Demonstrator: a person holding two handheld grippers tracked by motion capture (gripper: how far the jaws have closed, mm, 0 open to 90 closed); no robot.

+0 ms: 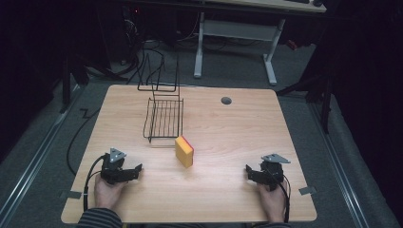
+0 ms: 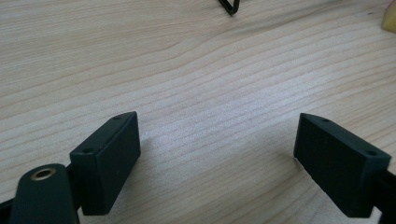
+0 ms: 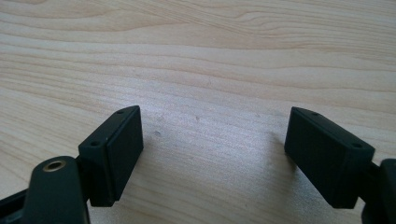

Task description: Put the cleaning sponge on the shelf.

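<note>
A yellow sponge (image 1: 184,151) with a pink edge stands on its side near the middle of the wooden table (image 1: 228,128). Just behind it sits a black wire rack (image 1: 164,116). My left gripper (image 1: 137,170) rests at the front left, held by a hand, its jaws pointing right toward the middle. In the left gripper view the left gripper (image 2: 217,149) stands open over bare wood, with a corner of the sponge (image 2: 388,19) at the top right. My right gripper (image 1: 248,171) rests at the front right, pointing left. In the right gripper view the right gripper (image 3: 212,144) is open with nothing between its jaws.
A round grey grommet (image 1: 226,100) sits in the table's far right part. Behind the table stand a white desk frame (image 1: 237,38) and cables on the floor. A foot of the wire rack (image 2: 229,7) shows at the top of the left gripper view.
</note>
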